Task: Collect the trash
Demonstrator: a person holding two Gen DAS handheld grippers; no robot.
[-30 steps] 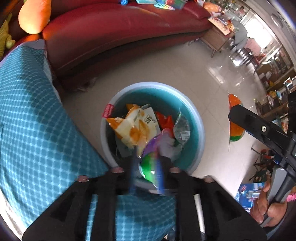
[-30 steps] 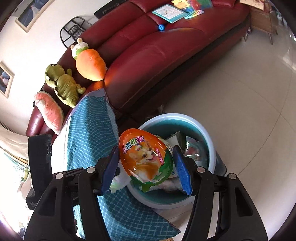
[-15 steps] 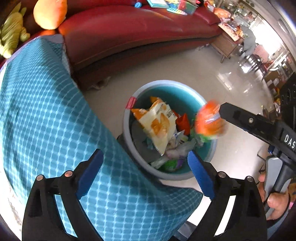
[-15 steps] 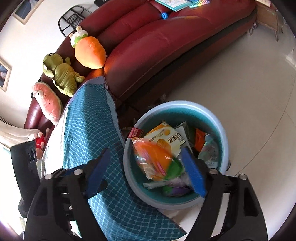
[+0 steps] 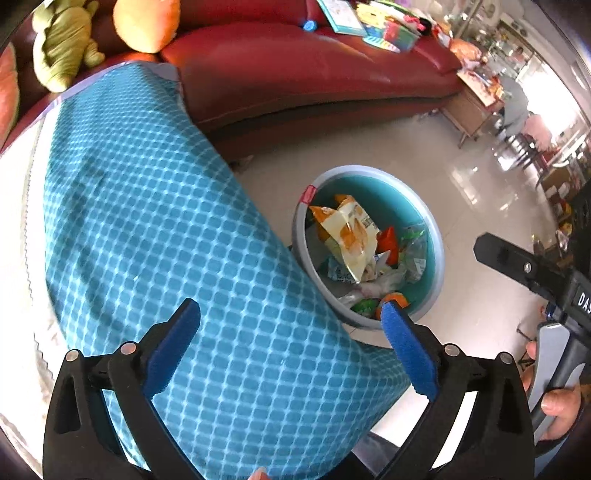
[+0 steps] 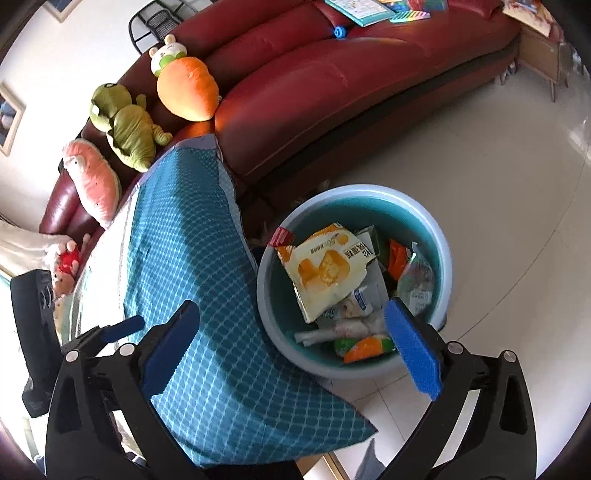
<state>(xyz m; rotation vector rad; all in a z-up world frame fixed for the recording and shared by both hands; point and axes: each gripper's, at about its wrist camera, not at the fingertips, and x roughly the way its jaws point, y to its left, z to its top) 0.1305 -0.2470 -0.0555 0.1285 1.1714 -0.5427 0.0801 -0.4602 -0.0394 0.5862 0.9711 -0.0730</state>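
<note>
Both grippers, left (image 5: 290,319) and right (image 6: 291,319), empty, fingers (image 6: 412,347) still opening, near full spread. Bin (image 6: 441,254) below holds wrappers; print on them unreadable.

The bin's (image 6: 439,236) mouth at centre right lies uncovered, its right side bordered by bare floor (image 6: 498,177). The blue-clothed table (image 6: 177,251) crowds its left; the sofa (image 6: 332,85) blocks above.

A long red leather sofa (image 6: 332,96) curves along the pale wall (image 6: 66,51), above a glossy cream tiled floor (image 6: 498,184). Plush toys (image 6: 129,125) sit at the sofa's left end; books (image 6: 358,9) lie on its seat. A wooden side table (image 5: 472,110) stands beyond its right end, where daylight glares.
</note>
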